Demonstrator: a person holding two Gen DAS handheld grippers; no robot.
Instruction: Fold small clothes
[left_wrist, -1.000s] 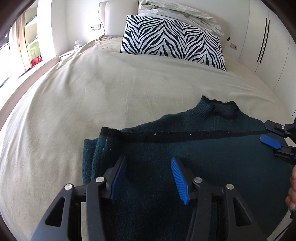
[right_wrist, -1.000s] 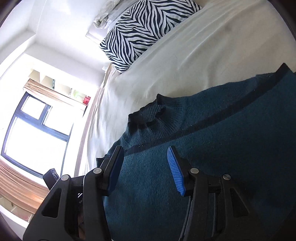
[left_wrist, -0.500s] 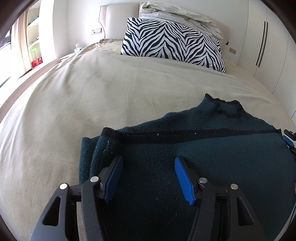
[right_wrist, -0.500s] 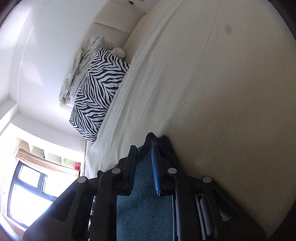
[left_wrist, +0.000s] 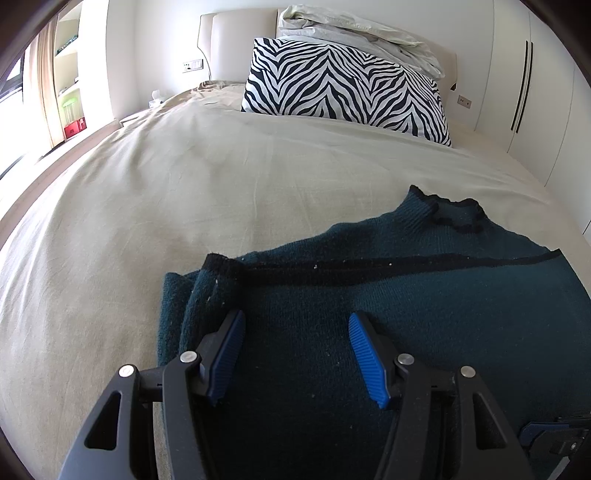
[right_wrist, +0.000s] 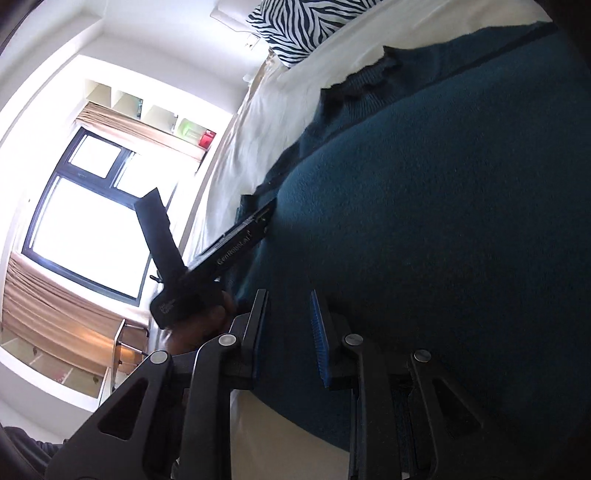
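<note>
A dark teal knit sweater (left_wrist: 424, 306) with black trim lies flat on the beige bed, its collar (left_wrist: 454, 218) toward the pillows and a folded sleeve at its left edge. My left gripper (left_wrist: 295, 350) is open and empty, just above the sweater's left part. In the right wrist view the sweater (right_wrist: 443, 221) fills the frame. My right gripper (right_wrist: 288, 332) is open by a narrow gap at the sweater's near edge, holding nothing. The left gripper's body (right_wrist: 207, 266) shows there over the cloth.
The beige bedsheet (left_wrist: 184, 192) spreads wide to the left and beyond the sweater. A zebra-print pillow (left_wrist: 343, 88) and crumpled white bedding (left_wrist: 354, 33) lie at the headboard. White wardrobes (left_wrist: 535, 92) stand on the right, a window (right_wrist: 88, 221) and shelves on the left.
My right gripper, nearly shut at the sweater's right corner half a second ago, has opened a little and swung to the near edge. The left gripper stays open over the sweater.
</note>
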